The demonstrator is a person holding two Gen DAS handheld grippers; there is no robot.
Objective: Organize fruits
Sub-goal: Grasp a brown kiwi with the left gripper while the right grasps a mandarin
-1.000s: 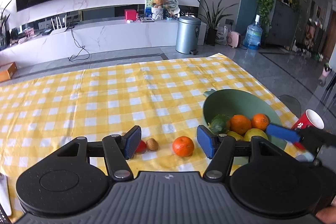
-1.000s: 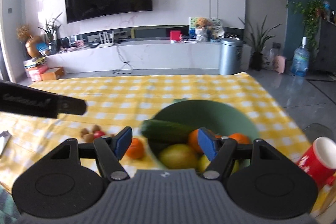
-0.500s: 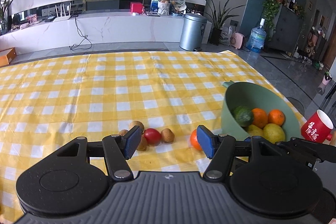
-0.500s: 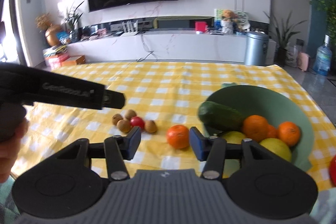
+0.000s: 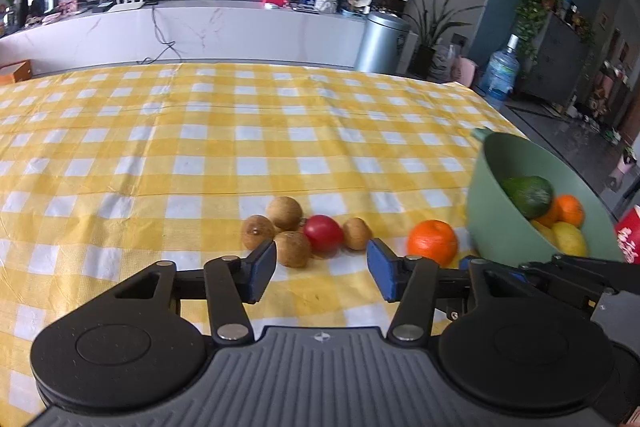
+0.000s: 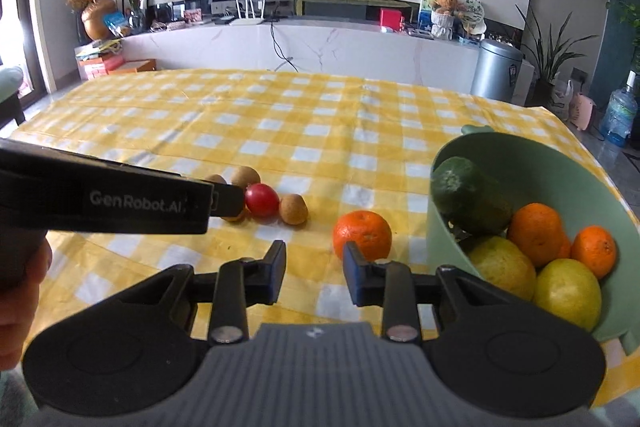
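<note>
A green bowl [image 5: 496, 223] at the table's right holds a cucumber [image 5: 527, 190], oranges and lemons; it also shows in the right wrist view [image 6: 440, 231]. On the yellow checked cloth lie a loose orange [image 5: 432, 242] [image 6: 362, 235], a red tomato [image 5: 323, 233] [image 6: 262, 199] and several brown kiwis [image 5: 284, 213]. My left gripper [image 5: 321, 271] is open and empty, just in front of the tomato and kiwis. My right gripper [image 6: 314, 273] is open and empty, just in front of the loose orange.
A red cup [image 5: 630, 233] stands right of the bowl near the table edge. The left gripper's body [image 6: 104, 201] crosses the right wrist view at the left. The cloth stretches far back toward a TV wall.
Both grippers have pulled back from the bowl and shifted left. The tomato and kiwis now lie before the left gripper. The right gripper's jaws have narrowed somewhat.
</note>
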